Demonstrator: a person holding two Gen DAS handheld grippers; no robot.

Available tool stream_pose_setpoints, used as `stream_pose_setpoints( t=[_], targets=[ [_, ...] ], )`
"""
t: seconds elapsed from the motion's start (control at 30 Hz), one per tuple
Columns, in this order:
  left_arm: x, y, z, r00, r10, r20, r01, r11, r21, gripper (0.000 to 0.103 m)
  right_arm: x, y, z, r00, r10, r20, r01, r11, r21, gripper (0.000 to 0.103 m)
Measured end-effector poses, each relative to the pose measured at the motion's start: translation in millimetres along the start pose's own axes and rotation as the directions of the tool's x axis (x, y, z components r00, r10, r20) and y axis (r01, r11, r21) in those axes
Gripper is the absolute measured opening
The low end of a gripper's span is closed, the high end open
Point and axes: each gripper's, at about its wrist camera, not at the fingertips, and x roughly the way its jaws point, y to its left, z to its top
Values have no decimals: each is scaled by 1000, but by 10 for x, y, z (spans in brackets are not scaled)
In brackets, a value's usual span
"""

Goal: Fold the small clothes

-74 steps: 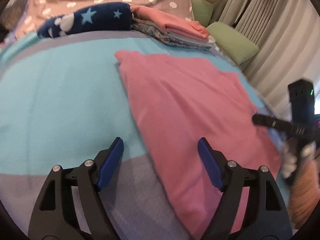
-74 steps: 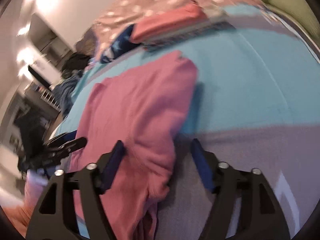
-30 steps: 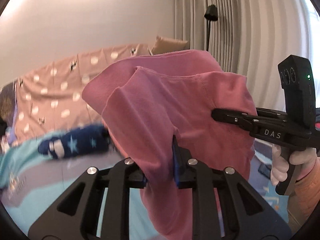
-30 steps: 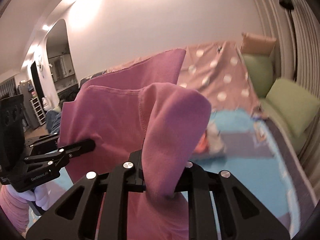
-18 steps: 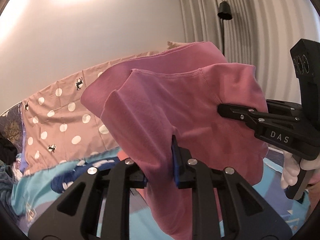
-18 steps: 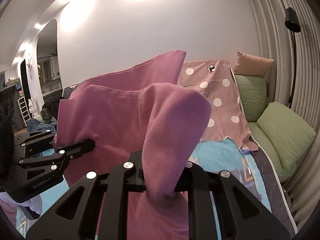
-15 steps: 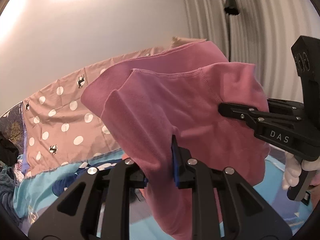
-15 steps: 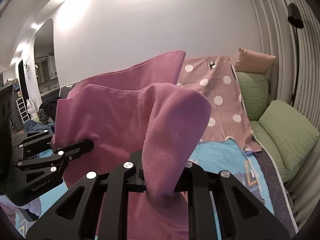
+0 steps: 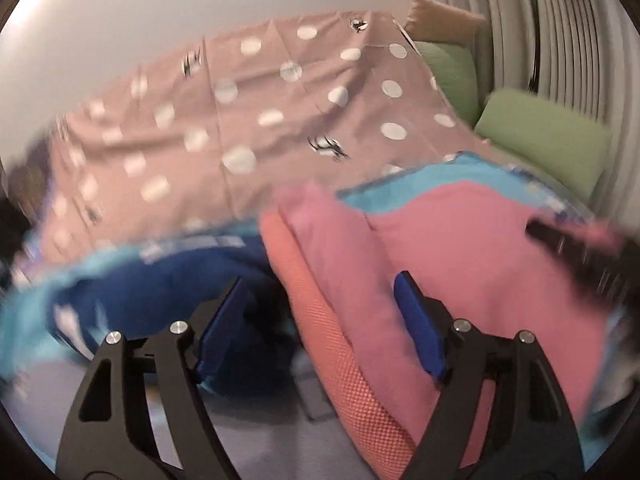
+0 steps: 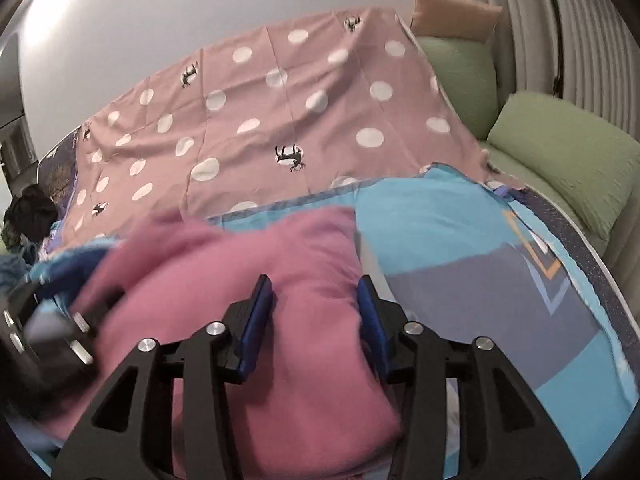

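Note:
The pink garment [image 9: 472,264] lies folded on top of a stack of folded clothes, above a coral mesh piece [image 9: 320,320]. It also shows in the right wrist view [image 10: 280,280]. My left gripper [image 9: 320,316] is open and empty, its fingers straddling the stack's left edge. My right gripper [image 10: 314,312] is open, its blue pads [image 10: 256,316] on either side of the garment's near edge without pinching it. The other gripper shows blurred in each view, on the right of the left wrist view [image 9: 580,252] and at the left of the right wrist view [image 10: 44,332].
A navy star-patterned garment [image 9: 160,280] lies left of the stack. The bed has a turquoise and grey cover [image 10: 460,240]. A pink polka-dot sheet [image 10: 280,100] rises behind, with green cushions [image 10: 568,148] and a curtain at the right.
Both grippers held the pink garment up in the air, shut on it. Now it lies on the stack and both grippers have opened and let it go.

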Motion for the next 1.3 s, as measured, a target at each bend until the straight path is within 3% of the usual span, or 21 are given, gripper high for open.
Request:
stream_pose_setpoints(
  t=[0.07, 0.17, 0.3, 0.37, 0.5, 0.63, 0.73, 0.77, 0.87, 0.97, 1.03, 1.2, 1.3],
  targets=[
    [1, 54, -28, 999, -34, -14, 33, 997, -63, 76, 21, -175, -15, 998, 58, -32, -54, 993, 108, 58],
    [-18, 12, -48, 1000, 2, -7, -2, 999, -38, 76, -55, -160, -83, 996, 79, -47, -71, 986, 149, 64],
    [-159, -81, -85, 997, 74, -14, -74, 997, -30, 76, -283, 62, -107, 996, -55, -65, 54, 998, -13, 64],
    [-391, -110, -128, 997, 70, -19, -71, 997, -35, 77, -475, 96, -198, 996, -53, -71, 49, 997, -57, 64],
    [-921, -258, -301, 1000, 21, 6, -21, 1000, 7, 80, -1107, -28, -453, 995, 19, -103, -19, 1000, 5, 64],
    [-1650, -463, -661, 997, -26, 70, 24, 999, 35, 94, -1864, -15, -688, 999, -12, -36, 11, 999, -31, 65],
    [-2152, -525, -900, 991, -78, 113, 77, 997, 9, 98, -2450, -7, -854, 1000, 0, 21, 0, 1000, 2, 79],
    [-2330, -535, -974, 989, -83, 126, 85, 996, -10, 99, -2616, -9, -902, 999, -6, 41, 5, 1000, 21, 79],
    [-2759, -557, -1125, 983, -78, 167, 88, 995, -52, 101, -3055, -6, -1008, 996, -15, 91, 8, 997, 77, 79],
    [-3149, -576, -1284, 975, -68, 210, 87, 993, -80, 101, -3324, 122, -1053, 998, -14, 56, 13, 1000, 8, 80],
    [-3362, -600, -1384, 977, -35, 210, 58, 993, -102, 101, -3565, 228, -1114, 997, -9, 75, 10, 1000, -11, 93],
    [-3801, -616, -1537, 972, -19, 236, 46, 993, -111, 101, -4084, 451, -1215, 990, 3, 142, 3, 999, -40, 102],
    [-4065, -656, -1645, 975, 60, 215, -36, 993, -115, 101, -4241, 523, -1264, 989, 8, 149, -1, 999, -42, 101]
  ],
)
